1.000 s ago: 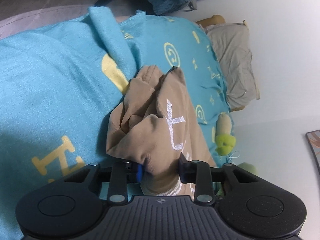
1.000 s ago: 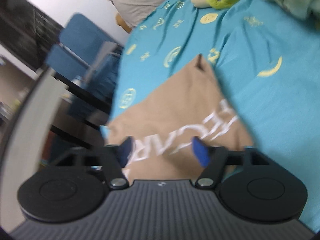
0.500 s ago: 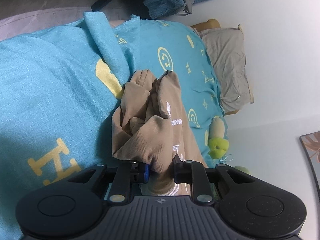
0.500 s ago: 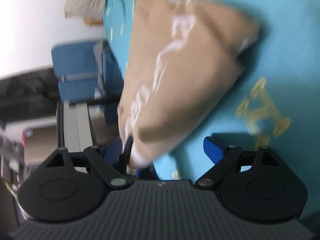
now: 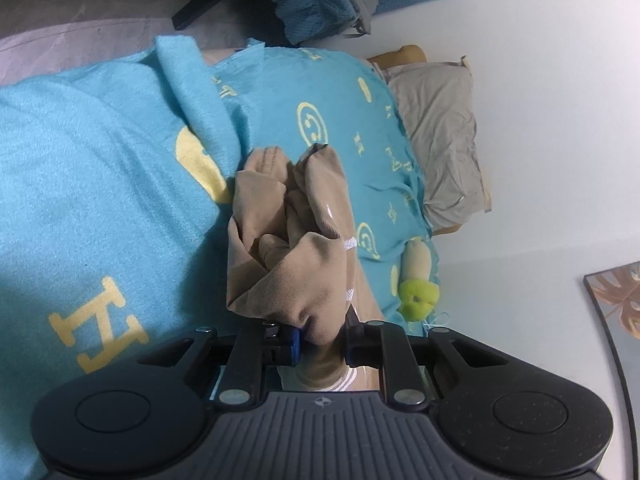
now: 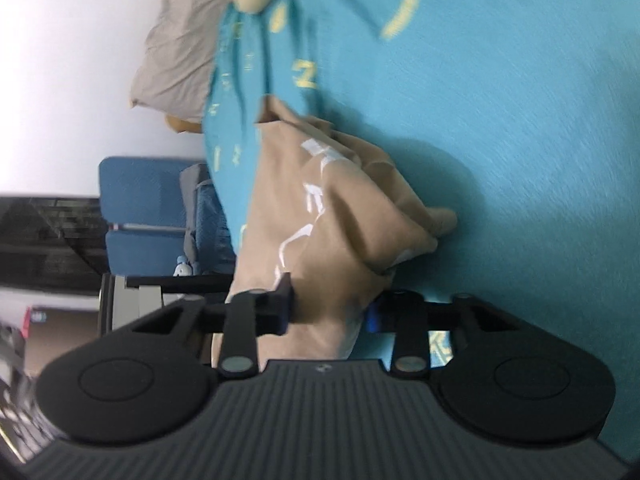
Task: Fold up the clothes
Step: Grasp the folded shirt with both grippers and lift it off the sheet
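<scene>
Left wrist view shows the left gripper (image 5: 320, 338) with its jaws drawn in tight on a bunched fold of the tan garment (image 5: 292, 248), which rises in crumpled ridges over the turquoise blanket (image 5: 100, 184) printed with yellow letters and smiley faces. White lettering shows on the cloth's right side. Beyond lie a beige pillow (image 5: 440, 140) and a green plush toy (image 5: 416, 296) near the bed's edge by the white wall.

Right wrist view, somewhat blurred, shows the right gripper (image 6: 328, 310) closed around another gathered part of the tan garment (image 6: 320, 208), cloth filling the gap between its fingers. A blue chair (image 6: 148, 208) stands beside the bed.
</scene>
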`<action>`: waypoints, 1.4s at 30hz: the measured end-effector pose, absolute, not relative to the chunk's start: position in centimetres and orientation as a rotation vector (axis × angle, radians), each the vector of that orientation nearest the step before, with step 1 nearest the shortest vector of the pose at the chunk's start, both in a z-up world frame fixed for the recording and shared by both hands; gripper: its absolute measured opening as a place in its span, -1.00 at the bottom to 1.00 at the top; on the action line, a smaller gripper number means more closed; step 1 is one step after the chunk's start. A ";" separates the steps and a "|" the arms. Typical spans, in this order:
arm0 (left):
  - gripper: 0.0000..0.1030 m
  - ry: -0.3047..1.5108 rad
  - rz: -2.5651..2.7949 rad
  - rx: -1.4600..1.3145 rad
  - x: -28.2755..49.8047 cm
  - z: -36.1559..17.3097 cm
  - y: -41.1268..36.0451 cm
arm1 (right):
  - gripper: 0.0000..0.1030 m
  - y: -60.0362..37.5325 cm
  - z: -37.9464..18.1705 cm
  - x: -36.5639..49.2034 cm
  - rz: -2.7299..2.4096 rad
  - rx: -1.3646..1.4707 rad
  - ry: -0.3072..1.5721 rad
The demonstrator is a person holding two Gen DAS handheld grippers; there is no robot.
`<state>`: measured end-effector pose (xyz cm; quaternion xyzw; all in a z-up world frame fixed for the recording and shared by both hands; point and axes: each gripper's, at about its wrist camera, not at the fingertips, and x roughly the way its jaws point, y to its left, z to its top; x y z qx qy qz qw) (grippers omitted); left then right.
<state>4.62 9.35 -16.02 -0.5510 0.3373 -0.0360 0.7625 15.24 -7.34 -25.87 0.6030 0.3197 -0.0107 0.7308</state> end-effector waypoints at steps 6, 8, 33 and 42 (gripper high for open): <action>-0.63 0.724 -0.152 -1.223 3.1 -13.6 9.2 | -0.47 -7.8 -21.7 13.4 0.002 1.264 0.636; -0.63 0.733 -0.180 -1.203 2.8 -11.6 8.1 | -0.47 -8.4 -20.3 12.7 0.004 1.259 0.613; -0.62 0.722 -0.915 -0.961 14.8 16.2 -39.2 | -0.47 -45.6 9.8 3.0 -0.237 0.949 -0.022; -0.60 0.781 -1.035 -0.783 14.9 5.7 -45.8 | -0.47 -47.5 2.7 1.5 -0.403 0.812 0.073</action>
